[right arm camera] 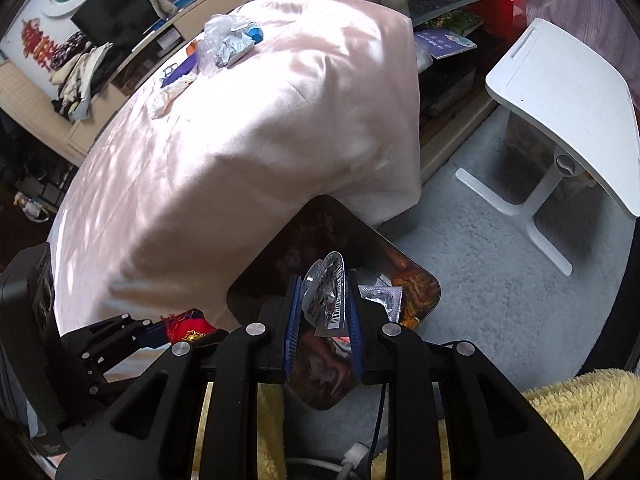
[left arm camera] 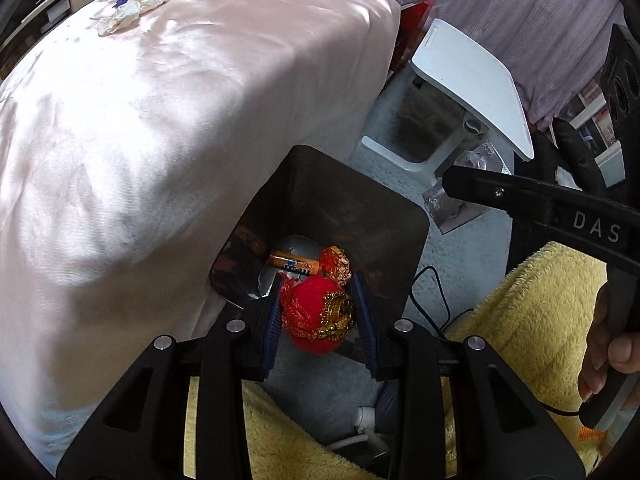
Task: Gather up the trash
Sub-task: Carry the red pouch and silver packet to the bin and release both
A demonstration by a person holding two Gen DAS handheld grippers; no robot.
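Observation:
My left gripper (left arm camera: 316, 316) is shut on a red ball ornament with gold trim (left arm camera: 316, 312) and holds it over the dark trash bin (left arm camera: 352, 200). An orange battery (left arm camera: 294, 265) and a gold foil wrapper (left arm camera: 335, 266) lie inside the bin. My right gripper (right arm camera: 323, 308) is shut on a clear plastic blister wrapper with a barcode (right arm camera: 326, 296), also above the bin (right arm camera: 280, 256). The wrapper also shows in the left wrist view (left arm camera: 452, 204). More trash lies at the table's far end: a crumpled tissue (right arm camera: 170, 94) and plastic wrappers (right arm camera: 228, 42).
The table with a pink cloth (right arm camera: 240, 140) fills the left. A white side table (right arm camera: 568, 108) stands at the right on a grey carpet (right arm camera: 480, 280). A yellow fleece blanket (left arm camera: 532, 312) lies near me. Black cables (left arm camera: 436, 296) run across the floor.

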